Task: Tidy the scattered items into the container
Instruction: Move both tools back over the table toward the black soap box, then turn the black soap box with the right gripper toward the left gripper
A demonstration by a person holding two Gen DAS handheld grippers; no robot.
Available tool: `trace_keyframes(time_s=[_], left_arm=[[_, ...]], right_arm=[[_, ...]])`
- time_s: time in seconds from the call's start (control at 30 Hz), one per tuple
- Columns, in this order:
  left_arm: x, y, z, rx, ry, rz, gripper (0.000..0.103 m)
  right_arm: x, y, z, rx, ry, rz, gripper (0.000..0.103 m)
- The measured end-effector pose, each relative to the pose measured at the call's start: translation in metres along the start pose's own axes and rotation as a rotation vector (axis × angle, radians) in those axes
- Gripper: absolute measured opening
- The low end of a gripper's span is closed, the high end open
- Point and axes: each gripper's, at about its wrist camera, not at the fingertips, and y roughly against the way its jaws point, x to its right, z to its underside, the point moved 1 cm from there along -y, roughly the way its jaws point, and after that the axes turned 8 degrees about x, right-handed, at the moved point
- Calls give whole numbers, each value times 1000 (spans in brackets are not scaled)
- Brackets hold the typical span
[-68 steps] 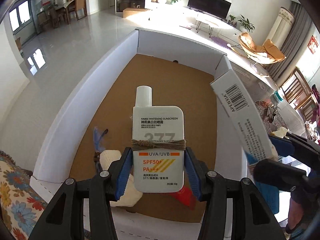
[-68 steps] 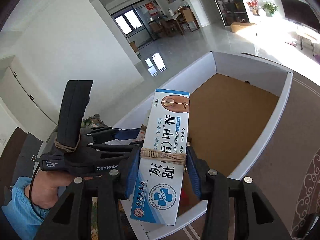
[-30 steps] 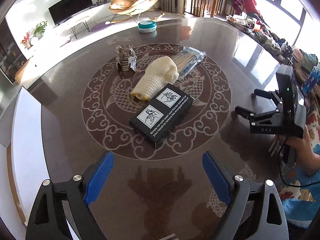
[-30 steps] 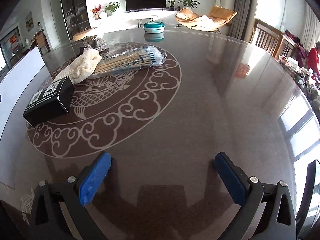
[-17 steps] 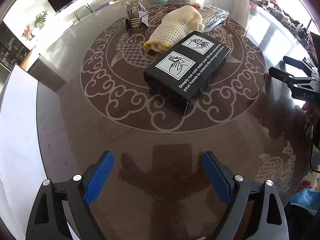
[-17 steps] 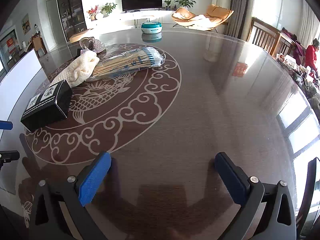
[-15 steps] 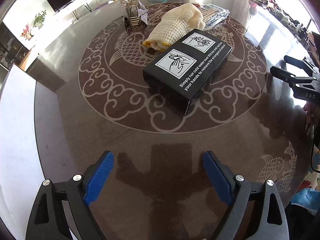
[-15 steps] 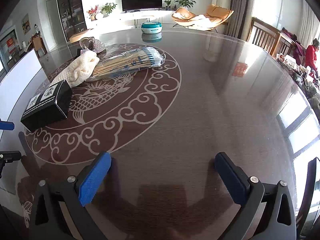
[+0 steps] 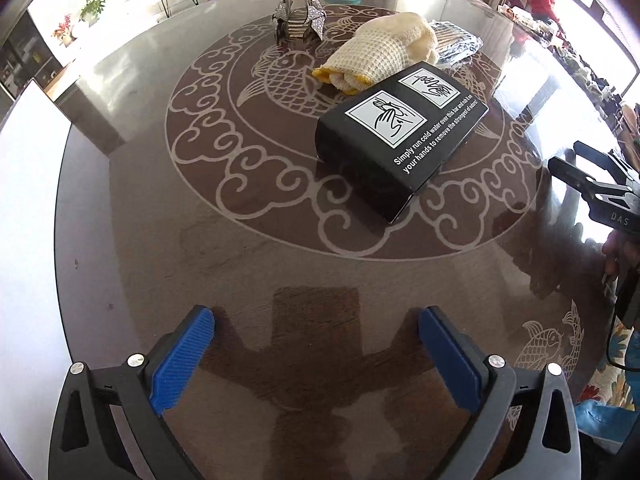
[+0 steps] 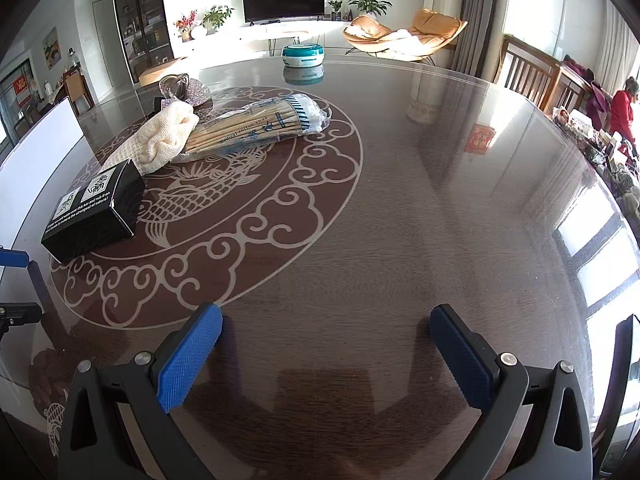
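A black box (image 9: 402, 146) with white hand-washing pictures lies on the dark round table, ahead and right of my open, empty left gripper (image 9: 316, 322). Behind it lie a cream knitted cloth (image 9: 380, 54), a bagged bundle of wooden sticks (image 10: 256, 126) and a small glittery ornament (image 9: 298, 16). My right gripper (image 10: 326, 320) is open and empty above bare table, with the black box (image 10: 94, 212) far to its left. The white container wall (image 9: 28, 220) runs along the left edge.
A teal round tin (image 10: 303, 55) sits at the table's far edge. The right gripper's body (image 9: 600, 196) shows at the right of the left wrist view. Chairs and a living room lie beyond the table.
Both grippers let go of the sunscreen bottle and the cream box at the container, opened, and swung to the table. In the last second the left gripper moved closer to the black box.
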Motion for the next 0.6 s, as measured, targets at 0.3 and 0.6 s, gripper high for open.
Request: trace_keyframes(time_s=[0.3, 0.6], left_arm=[[-7, -1, 3, -8, -14, 10, 103], [-9, 4, 11, 0, -23, 14, 103]], right_arm=[[0, 0, 0, 0, 0, 0, 103], [-10, -24, -20, 0, -27, 20, 103]])
